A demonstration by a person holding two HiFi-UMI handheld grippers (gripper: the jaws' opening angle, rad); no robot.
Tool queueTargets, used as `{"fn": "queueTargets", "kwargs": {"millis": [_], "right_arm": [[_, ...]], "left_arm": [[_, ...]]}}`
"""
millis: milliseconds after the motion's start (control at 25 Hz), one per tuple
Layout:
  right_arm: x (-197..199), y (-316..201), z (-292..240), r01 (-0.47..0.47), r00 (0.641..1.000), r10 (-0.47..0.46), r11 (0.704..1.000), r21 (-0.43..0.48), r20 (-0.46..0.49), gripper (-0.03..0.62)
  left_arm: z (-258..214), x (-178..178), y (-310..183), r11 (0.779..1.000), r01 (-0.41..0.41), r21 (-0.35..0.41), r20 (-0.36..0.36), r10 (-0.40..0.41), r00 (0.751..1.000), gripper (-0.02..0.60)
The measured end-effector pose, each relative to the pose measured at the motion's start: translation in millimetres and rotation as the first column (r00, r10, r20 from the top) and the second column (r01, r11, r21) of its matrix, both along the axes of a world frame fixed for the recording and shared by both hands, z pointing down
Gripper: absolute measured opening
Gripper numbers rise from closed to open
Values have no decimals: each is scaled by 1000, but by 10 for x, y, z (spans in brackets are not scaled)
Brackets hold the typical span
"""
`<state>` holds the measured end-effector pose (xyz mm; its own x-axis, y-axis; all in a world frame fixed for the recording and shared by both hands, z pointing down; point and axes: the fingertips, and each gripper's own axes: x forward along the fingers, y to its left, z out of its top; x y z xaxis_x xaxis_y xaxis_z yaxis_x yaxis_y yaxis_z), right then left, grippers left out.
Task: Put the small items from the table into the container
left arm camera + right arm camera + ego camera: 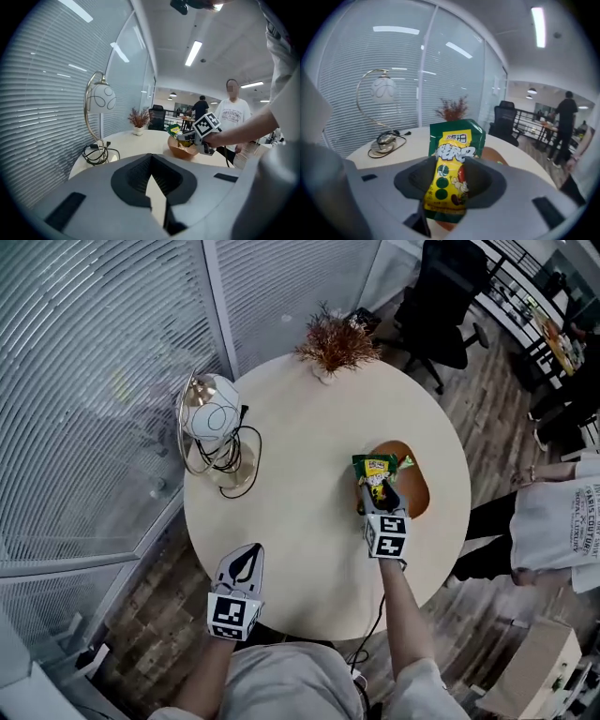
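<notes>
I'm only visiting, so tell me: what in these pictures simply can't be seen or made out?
- Inside of the bowl: in the head view the snack packet and right tool cover most of it. In the right gripper view the packet blocks it, and in the left gripper view it is too small.
- Packet's small print: blurred in every view.
- Bystander: cut off by the head view's right edge.

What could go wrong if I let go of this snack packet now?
The right gripper pinches the snack packet over what seems the bowl's left rim, not its middle. Released here, it may catch the rim and slide onto the table. The packet also sticks well out of the jaws, so lowering it might nudge the bowl, which sits toward the table's edge.
</notes>
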<state>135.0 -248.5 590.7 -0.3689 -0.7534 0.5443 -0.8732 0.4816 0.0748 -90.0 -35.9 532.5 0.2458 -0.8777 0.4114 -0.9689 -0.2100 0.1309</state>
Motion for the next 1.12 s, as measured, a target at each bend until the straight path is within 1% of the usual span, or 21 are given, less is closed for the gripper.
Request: {"fn": "queueTargets", "kwargs": {"millis": [120, 200, 280, 400, 440, 600, 680, 720, 760, 800, 880, 960, 1120], "right_arm": [[484, -35, 269, -122, 993, 122, 987, -102, -13, 204], [675, -45, 412, -168, 986, 165, 976, -142, -29, 204], [779, -68, 480, -193, 981, 191, 968, -159, -30, 206], [808, -84, 516, -223, 974, 228, 963, -153, 14, 218], [809, -78, 517, -241, 968, 248, 960, -146, 30, 260], [836, -27, 357, -310, 947, 315, 947, -88, 57, 265], [767, 89, 205, -313, 941, 321, 946, -82, 110, 262], [718, 170, 105, -302, 939, 312, 949, -85, 146, 233], [666, 265, -17, -287, 937, 298, 954, -83, 181, 117], [610, 373, -155, -271, 936, 279, 960, -69, 214, 37], [470, 633, -430, -241, 930, 237, 970, -21, 281, 25], [285, 907, -649, -222, 909, 199, 975, 21, 366, 17], [-175, 1423, -865, -197, 830, 153, 980, 27, 537, 17]], "left_arm": [[-74, 97, 25, 1000, -14, -1, 7, 14, 1000, -8], [-87, 135, 13, 1000, -30, -2, 14, 30, 999, -8], [-86, 161, 12, 999, -46, -8, 26, 46, 999, -8], [-75, 148, 39, 998, -57, -17, 34, 58, 998, -8], [-67, 134, 53, 998, -59, -20, 34, 59, 998, -8], [-51, 95, 58, 997, -81, -19, 35, 82, 996, -8], [-62, 79, 32, 995, -97, -11, 32, 97, 995, -8], [-68, 89, 5, 994, -106, -5, 26, 106, 994, -8], [-76, 116, -25, 993, -116, 3, 17, 116, 993, -8], [-82, 154, -49, 991, -130, 10, 8, 130, 992, -8], [-95, 231, -65, 987, -161, 22, -8, 161, 987, -8], [-119, 274, -76, 981, -190, 40, -15, 191, 982, -8], [-181, 308, -146, 964, -255, 69, -12, 257, 966, -8]]}}
